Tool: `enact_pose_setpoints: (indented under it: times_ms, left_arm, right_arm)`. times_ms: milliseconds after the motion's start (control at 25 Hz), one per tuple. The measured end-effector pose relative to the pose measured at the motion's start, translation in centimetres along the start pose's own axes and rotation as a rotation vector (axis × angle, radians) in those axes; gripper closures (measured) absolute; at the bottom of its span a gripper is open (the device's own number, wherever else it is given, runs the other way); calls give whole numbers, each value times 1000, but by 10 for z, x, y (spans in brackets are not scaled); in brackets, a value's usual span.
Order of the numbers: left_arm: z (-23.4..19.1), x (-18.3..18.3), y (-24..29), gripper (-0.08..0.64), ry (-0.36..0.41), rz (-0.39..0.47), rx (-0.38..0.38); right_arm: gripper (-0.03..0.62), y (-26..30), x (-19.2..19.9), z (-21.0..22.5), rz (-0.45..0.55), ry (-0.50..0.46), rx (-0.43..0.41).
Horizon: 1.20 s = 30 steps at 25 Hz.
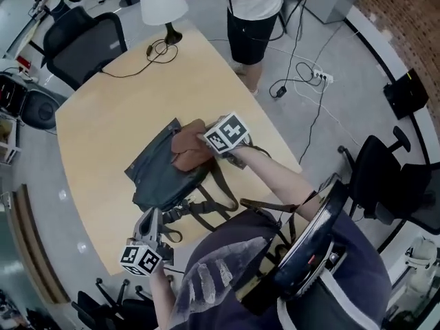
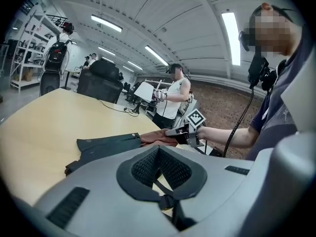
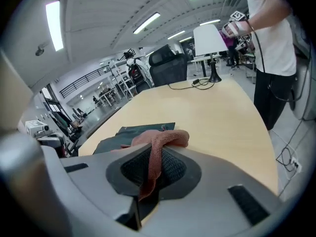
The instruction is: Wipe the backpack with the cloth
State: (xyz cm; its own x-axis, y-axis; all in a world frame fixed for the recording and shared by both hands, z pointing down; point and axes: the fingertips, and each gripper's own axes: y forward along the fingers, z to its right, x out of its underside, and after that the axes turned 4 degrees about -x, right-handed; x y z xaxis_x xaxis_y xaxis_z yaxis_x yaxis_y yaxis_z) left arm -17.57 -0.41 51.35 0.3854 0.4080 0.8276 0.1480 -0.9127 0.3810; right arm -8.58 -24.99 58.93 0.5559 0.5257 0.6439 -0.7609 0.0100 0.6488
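**Nearest the wearer, the left gripper anchors a strap while the cloth sits on the backpack**

Head view: the left gripper lies at the near edge of the tabletop, among the loose webbing of the dark backpack. The backpack lies flat mid-table. The right gripper reaches over it and holds a reddish-brown cloth on the pack's upper part. A lamp and a bystander stand at the far end.

Left gripper view: the fingers are clenched on a strap beside its buckle, with the pack lying beyond.

Right gripper view: the fingers are clamped on a thin fold of the cloth, and the rest is bunched over the pack.

To my eye, two things could go wrong. A hard stroke could drag that thin fold out of the fingers. The light pack could also skate or ruck up if the left grip slackens on the strap.
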Motion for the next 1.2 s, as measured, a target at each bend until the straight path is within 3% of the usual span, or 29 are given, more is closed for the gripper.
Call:
enact_pose_setpoints:
  times_ms: [240, 360, 520, 680, 840, 1000, 1200]
  left_arm:
    - [2, -3, 2, 554, 8, -1, -22]
    - [2, 3, -1, 554, -12, 21, -40]
    - [6, 16, -4, 554, -44, 37, -71]
    - [-4, 18, -21, 554, -69, 52, -129]
    - [-23, 24, -46, 554, -112, 80, -194]
    - [-40, 29, -63, 554, -140, 94, -222]
    - [-47, 23, -69, 554, -133, 100, -224]
  right_arm:
    - [560, -15, -61, -10, 156, -120, 66]
    - [560, -17, -84, -15, 198, -255, 134]
    - [560, 12, -73, -12, 45, -515, 213]
    - [560, 70, -28, -20, -201, -665, 201]
    - [560, 115, -3, -82, -280, -756, 71]
    - [560, 143, 13, -167, -300, -831, -170]
    - [560, 145, 25, -252, -286, -786, -442]
